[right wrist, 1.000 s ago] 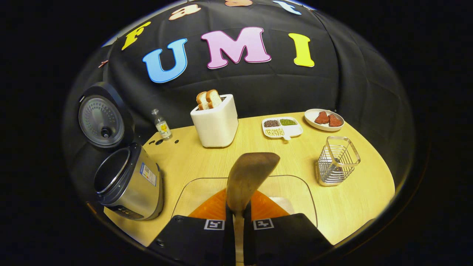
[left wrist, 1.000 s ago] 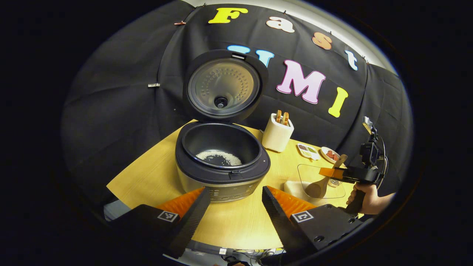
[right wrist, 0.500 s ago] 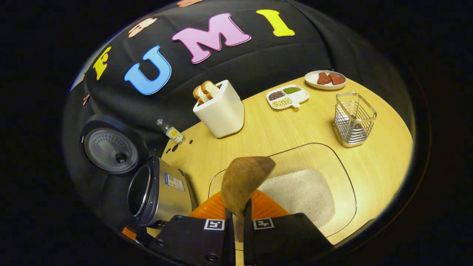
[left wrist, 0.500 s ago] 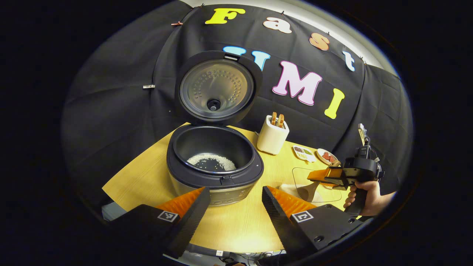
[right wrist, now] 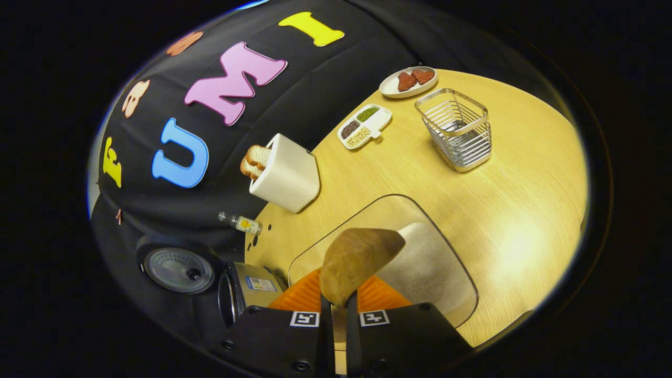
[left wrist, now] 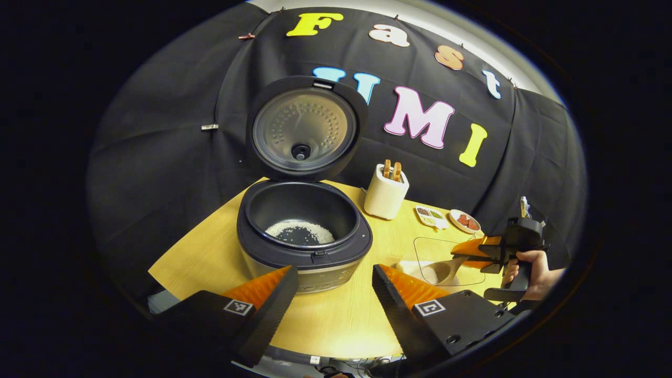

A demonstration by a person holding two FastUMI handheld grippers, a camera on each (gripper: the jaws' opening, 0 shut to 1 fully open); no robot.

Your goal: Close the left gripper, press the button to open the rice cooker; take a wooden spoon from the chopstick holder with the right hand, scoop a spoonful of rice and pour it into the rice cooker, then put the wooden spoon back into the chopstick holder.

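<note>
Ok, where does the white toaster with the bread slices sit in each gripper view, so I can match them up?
Left gripper view: the toaster stands right of centre, at the table's far edge, just right of the open rice cooker.
Right gripper view: the toaster is left of centre, tilted with the picture, above the wooden spoon.
Shared landmark: the divided dish of beans beside it.

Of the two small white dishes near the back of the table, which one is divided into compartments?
The rectangular dish next to the toaster: its three compartments hold dark, green and pale grains. The round plate beyond it is undivided and carries red pieces.
</note>
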